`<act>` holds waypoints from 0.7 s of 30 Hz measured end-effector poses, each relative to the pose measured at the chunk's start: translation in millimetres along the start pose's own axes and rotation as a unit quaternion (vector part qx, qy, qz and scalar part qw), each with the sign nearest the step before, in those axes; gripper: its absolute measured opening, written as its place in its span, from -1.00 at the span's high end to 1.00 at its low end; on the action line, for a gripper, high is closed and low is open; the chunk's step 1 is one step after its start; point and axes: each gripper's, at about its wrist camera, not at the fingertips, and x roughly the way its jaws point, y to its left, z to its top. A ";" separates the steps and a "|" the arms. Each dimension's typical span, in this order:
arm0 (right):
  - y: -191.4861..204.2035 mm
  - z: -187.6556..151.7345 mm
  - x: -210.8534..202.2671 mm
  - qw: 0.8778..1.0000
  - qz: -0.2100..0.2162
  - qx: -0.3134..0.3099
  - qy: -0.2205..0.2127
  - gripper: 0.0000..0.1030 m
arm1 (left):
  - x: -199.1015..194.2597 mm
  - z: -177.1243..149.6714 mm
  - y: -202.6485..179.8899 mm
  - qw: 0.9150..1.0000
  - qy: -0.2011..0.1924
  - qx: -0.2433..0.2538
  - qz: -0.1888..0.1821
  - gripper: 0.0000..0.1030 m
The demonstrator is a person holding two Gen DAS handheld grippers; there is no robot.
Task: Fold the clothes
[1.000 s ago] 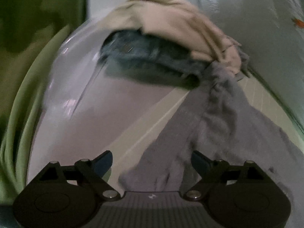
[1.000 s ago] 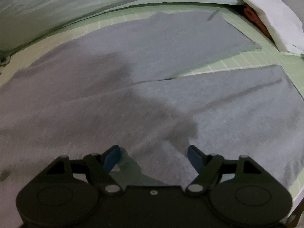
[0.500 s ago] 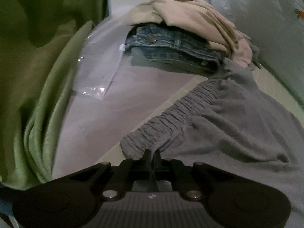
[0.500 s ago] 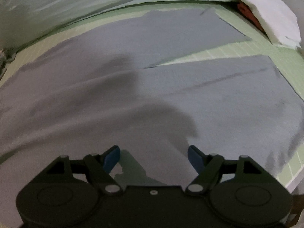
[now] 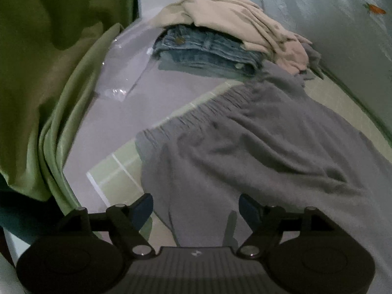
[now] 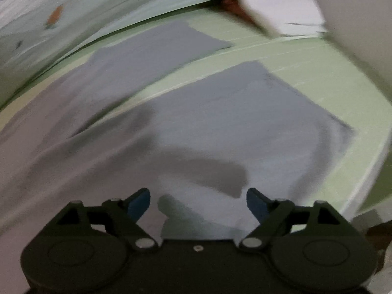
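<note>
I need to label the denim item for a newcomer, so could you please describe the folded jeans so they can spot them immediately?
Find the green gridded mat; beyond its far edge sits a small clothes pile. The folded jeans lie at its bottom, under a crumpled beige garment. They are the only blue denim, with a metal button, unlike the grey trousers spread alongside.

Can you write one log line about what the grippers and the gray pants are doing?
left gripper: opening, nothing pinched | right gripper: opening, nothing pinched | gray pants: spread flat

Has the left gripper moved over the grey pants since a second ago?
Yes. Against the folded jeans, the left gripper has shifted along the elastic waistband of the grey pants, which now sits further from it. Its jaws are opening, gripping nothing.
</note>
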 end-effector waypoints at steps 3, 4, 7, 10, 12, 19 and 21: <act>-26.2 0.8 3.3 0.999 -0.034 0.025 -0.006 -0.70 | -5.0 -8.7 -8.7 1.000 0.003 0.005 0.003 -0.52; -34.2 1.1 4.6 0.999 -0.042 0.033 -0.006 -0.70 | -6.0 -11.4 -10.9 1.000 0.005 0.002 0.001 -0.52; -53.3 1.9 11.0 0.997 -0.052 0.058 -0.005 -0.73 | -8.0 -19.4 -17.0 1.000 0.012 -0.005 -0.006 -0.53; -70.9 3.1 17.7 0.995 -0.058 0.080 -0.003 -0.77 | -7.5 -25.7 -23.6 1.000 0.024 0.002 -0.002 -0.53; -77.6 7.5 23.7 0.994 -0.061 0.085 -0.003 -0.81 | -7.2 -27.7 -26.5 1.000 0.027 0.007 0.002 -0.53; -88.2 21.8 42.5 0.993 -0.068 0.094 -0.004 -0.95 | -1.2 -14.1 -16.6 1.000 0.016 -0.007 0.023 -0.66; -87.7 22.3 43.6 0.993 -0.069 0.093 -0.002 -0.98 | 4.1 -6.6 -7.7 0.999 0.014 -0.019 0.030 -0.66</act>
